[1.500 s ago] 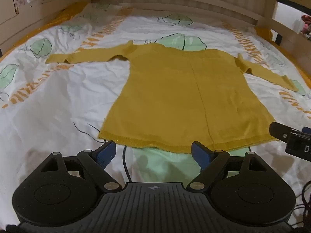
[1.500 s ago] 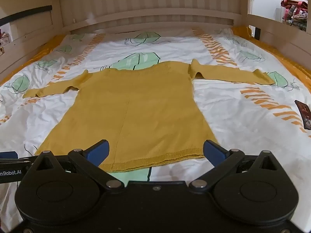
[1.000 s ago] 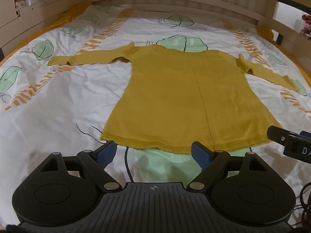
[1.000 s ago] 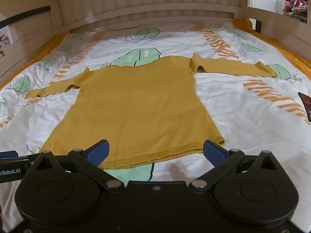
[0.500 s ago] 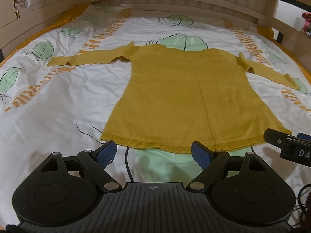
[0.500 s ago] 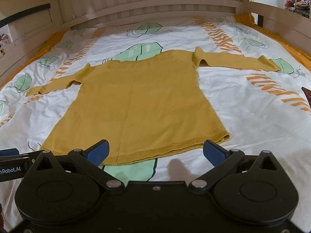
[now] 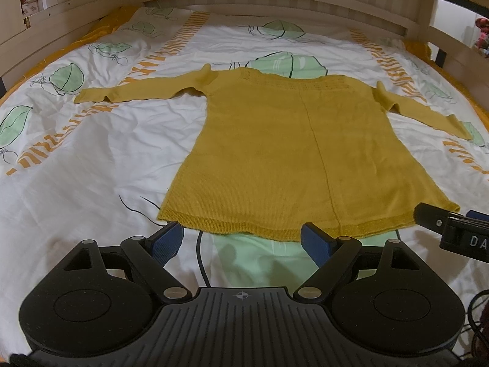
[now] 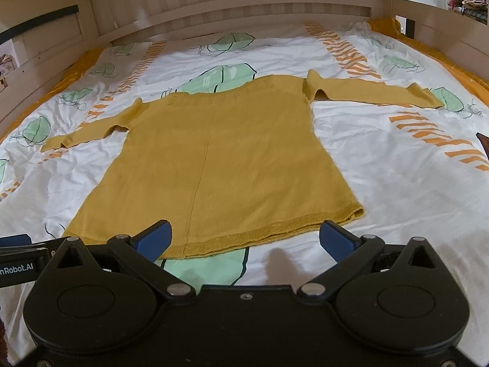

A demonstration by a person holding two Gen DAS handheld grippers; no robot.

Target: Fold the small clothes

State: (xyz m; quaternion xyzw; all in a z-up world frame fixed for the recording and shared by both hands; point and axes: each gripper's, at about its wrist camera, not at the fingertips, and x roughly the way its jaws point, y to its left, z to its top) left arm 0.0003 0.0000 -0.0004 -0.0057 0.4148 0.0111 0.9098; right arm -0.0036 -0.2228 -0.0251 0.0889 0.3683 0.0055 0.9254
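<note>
Peeking in at the right edge of the left view, the right gripper [image 7: 452, 229] is mostly cut off, and a dark object [image 8: 484, 142] at the right edge of the right view is too cropped to make out. Spread flat on the duvet [image 7: 76, 165] lies the sweater [image 7: 293, 159], unfolded, its long axis running away from both grippers: hem nearest them, neckline toward the headboard [image 7: 275, 6], sleeves stretched out to either side. A thin seam runs down its middle. The left gripper [image 7: 241, 241] hovers just short of the hem with its blue fingers [image 7: 166, 241] wide apart, holding nothing; in its own view the right gripper [image 8: 244, 240] is likewise spread and empty. Wooden rails [image 8: 39, 39] hem in the bed on both sides.
</note>
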